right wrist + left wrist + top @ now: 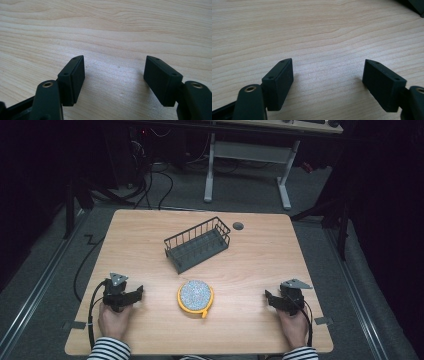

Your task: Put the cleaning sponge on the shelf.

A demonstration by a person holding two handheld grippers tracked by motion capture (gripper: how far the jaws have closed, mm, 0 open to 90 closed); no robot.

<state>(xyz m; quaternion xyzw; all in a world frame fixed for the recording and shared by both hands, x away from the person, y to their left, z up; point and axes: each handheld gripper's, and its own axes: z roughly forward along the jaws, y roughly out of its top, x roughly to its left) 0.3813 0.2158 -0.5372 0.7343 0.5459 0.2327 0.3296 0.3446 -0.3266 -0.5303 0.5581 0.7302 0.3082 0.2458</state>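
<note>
High view: my left tool (131,296) rests on the light wooden desk (250,260) near its front-left corner, and my right tool (274,300) near its front-right corner, each held in one of my hands, with striped sleeves at the desk's near edge. Between them, just nearer the left tool but well apart from both, lies one round yellow-rimmed disc with a speckled grey-blue top (195,297); its finer make I cannot tell from this height. Behind it, toward the middle of the desk, stands one dark grey wire basket (197,245), set askew to the desk's edges and apart from the disc. One small dark round grommet (238,225) sits near the far edge, just right of the basket.

Count: two tools, one disc, one basket, one grommet.

Open room: bare wood runs between each tool and the disc, along the whole right side, and along the left side of the basket.

Left gripper view: my left tool (328,75) has its jaws wide apart, with bare wood grain between them. Right gripper view: my right tool (113,72) likewise stands spread, its pads (78,75) pressing on nothing.
</note>
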